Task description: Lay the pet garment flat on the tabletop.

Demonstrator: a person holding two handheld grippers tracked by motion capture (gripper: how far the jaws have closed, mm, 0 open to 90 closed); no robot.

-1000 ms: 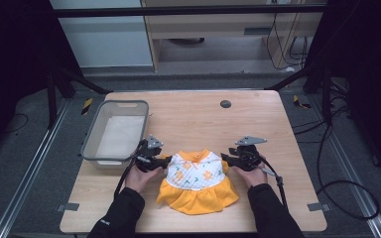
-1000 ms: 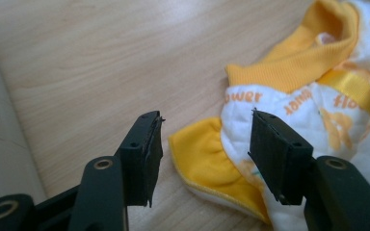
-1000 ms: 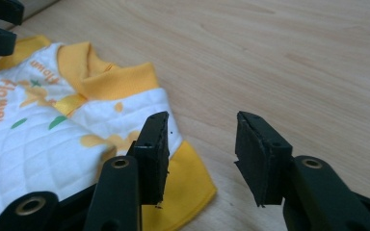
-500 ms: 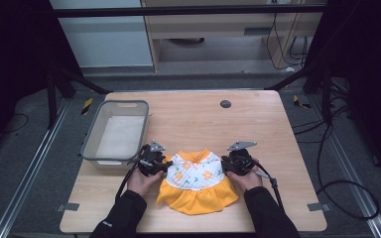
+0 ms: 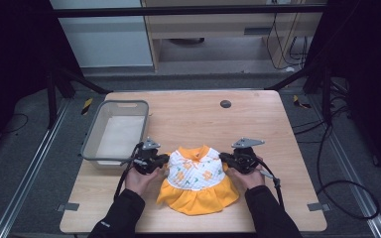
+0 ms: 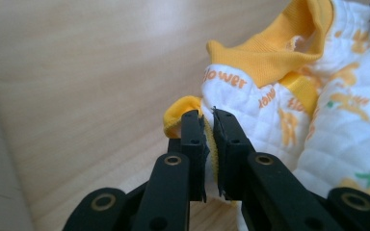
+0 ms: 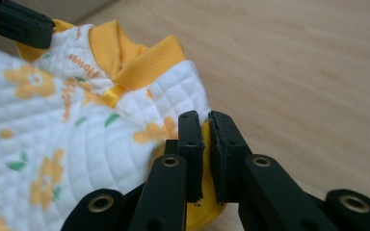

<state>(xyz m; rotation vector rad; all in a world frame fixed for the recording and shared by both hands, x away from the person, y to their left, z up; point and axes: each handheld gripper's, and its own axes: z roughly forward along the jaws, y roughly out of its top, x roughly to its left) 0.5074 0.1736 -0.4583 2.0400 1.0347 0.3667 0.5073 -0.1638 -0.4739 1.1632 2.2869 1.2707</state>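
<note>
Dress [image 5: 197,180] pinched between both tools

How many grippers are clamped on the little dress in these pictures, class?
2. The left gripper pinches the dress at its left shoulder edge; the right gripper pinches its right shoulder edge. Both hold yellow trim between their jaws.

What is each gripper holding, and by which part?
Both hold the dress: left gripper pinches its yellow sleeve edge, right gripper the opposite one.
</note>
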